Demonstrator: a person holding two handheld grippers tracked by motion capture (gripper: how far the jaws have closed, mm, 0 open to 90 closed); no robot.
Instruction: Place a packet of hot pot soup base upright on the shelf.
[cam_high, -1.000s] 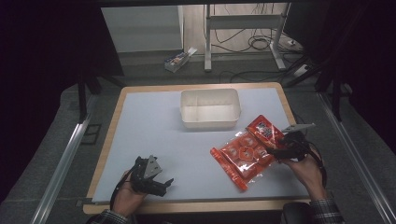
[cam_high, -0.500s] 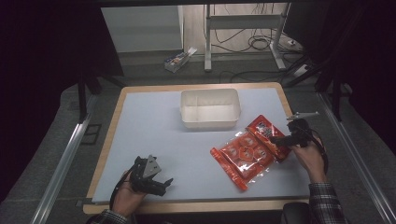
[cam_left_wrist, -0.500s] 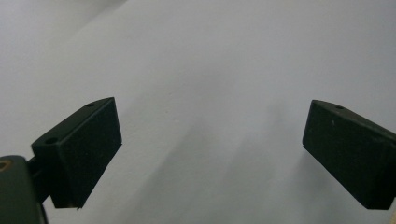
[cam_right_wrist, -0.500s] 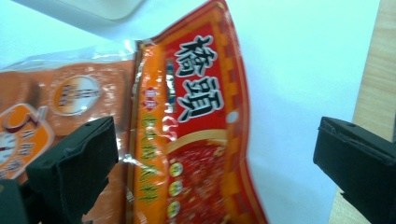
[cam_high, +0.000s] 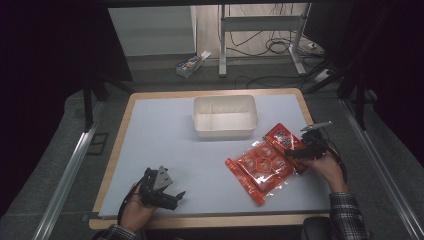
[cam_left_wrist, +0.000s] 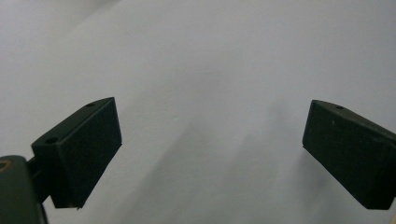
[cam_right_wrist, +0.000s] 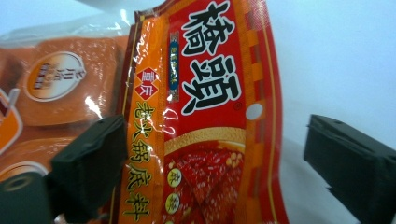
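Your right gripper (cam_high: 295, 151) sits at the right side of the table (cam_high: 165, 135), its jaws spread wide around the end of a red and orange snack packet (cam_high: 265, 160). In the right gripper view the packet (cam_right_wrist: 205, 116) runs up between the two jaws without either one pressing it; its header carries large white Chinese characters, 橋頭, with a column of yellow characters beside them and a small 重庆 badge. The packet lies flat just in front of the white tub (cam_high: 225, 116). Your left gripper (cam_high: 172, 196) rests near the front edge, jaws apart over bare table (cam_left_wrist: 210, 70).
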